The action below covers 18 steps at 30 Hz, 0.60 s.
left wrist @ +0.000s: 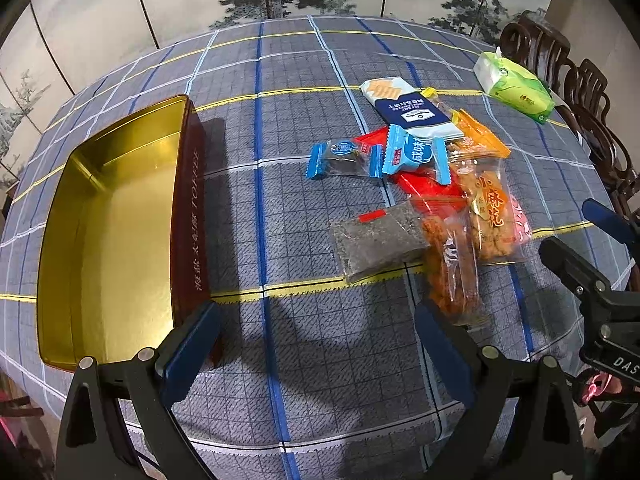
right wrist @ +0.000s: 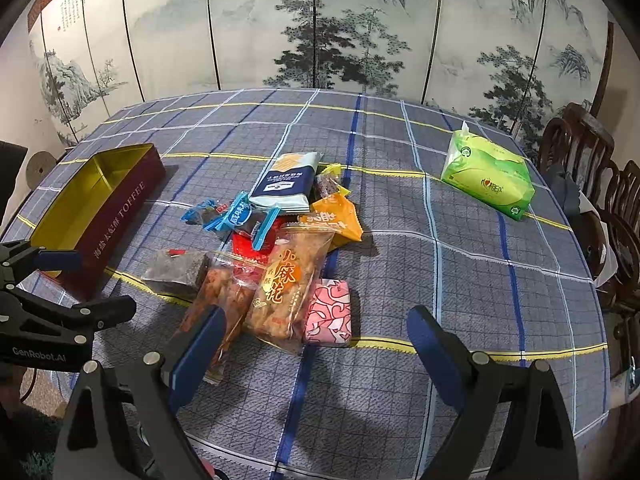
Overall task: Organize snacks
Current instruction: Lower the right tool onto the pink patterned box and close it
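Both claws spread empty above plaid tablecloth (right wrist: 460, 264); painted screen (right wrist: 320, 24) behind.

Our left gripper (left wrist: 316, 332): fingers spread wide, holding nothing
Tin (left wrist: 120, 236): open beside our left finger
Snacks (left wrist: 420, 184): piled right of the tin

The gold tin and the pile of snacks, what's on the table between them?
Nothing. Between the tin and the snack pile only bare checked tablecloth shows, clearest in the left wrist view.
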{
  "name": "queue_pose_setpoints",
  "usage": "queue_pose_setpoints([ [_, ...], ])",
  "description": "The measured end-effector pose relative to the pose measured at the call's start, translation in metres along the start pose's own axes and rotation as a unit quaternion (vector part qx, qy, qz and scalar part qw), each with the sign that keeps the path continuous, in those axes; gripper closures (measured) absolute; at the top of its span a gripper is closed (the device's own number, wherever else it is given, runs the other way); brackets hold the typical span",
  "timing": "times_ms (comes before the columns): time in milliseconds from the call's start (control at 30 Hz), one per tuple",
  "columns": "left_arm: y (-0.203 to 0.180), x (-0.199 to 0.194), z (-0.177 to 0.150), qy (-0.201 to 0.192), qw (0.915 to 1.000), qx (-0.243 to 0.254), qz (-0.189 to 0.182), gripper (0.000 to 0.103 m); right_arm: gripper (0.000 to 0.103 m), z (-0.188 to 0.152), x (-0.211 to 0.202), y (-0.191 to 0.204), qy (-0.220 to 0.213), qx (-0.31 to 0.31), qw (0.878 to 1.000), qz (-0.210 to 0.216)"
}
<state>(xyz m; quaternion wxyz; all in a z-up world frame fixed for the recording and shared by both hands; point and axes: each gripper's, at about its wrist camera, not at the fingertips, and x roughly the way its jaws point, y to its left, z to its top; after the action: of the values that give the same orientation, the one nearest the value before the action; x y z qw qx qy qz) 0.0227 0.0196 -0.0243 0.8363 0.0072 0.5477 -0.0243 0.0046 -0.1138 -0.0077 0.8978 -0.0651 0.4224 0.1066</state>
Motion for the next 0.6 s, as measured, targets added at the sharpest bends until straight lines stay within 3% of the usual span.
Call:
queue_pose_setpoints([
  [100,0.0,0.0,0.001,-0.001,1.0,0.002,-0.003,0.008,0.012,-0.002,0.003,-0.005,0.006,0.0,1.0,-0.006],
  [167,0.0,0.001,0.001,-0.002,1.0,0.003,-0.004,0.008,0.027,-0.004,0.005,-0.009,0.014,0.001,1.0,-0.003],
  [300,-0.002,0.0,0.002,-0.007,0.9999,0.013,-0.006,0.009,0.039,-0.009,0.014,-0.017,0.032,0.012,0.999,-0.006],
  [367,-0.002,0.001,0.003,-0.007,0.9998,0.018,-0.007,0.01,0.05,-0.011,0.02,-0.02,0.04,0.013,0.999,-0.007],
  [600,-0.002,0.003,0.008,-0.01,0.9994,0.032,-0.007,0.012,0.051,-0.018,0.033,-0.019,0.061,0.013,0.998,-0.001],
])
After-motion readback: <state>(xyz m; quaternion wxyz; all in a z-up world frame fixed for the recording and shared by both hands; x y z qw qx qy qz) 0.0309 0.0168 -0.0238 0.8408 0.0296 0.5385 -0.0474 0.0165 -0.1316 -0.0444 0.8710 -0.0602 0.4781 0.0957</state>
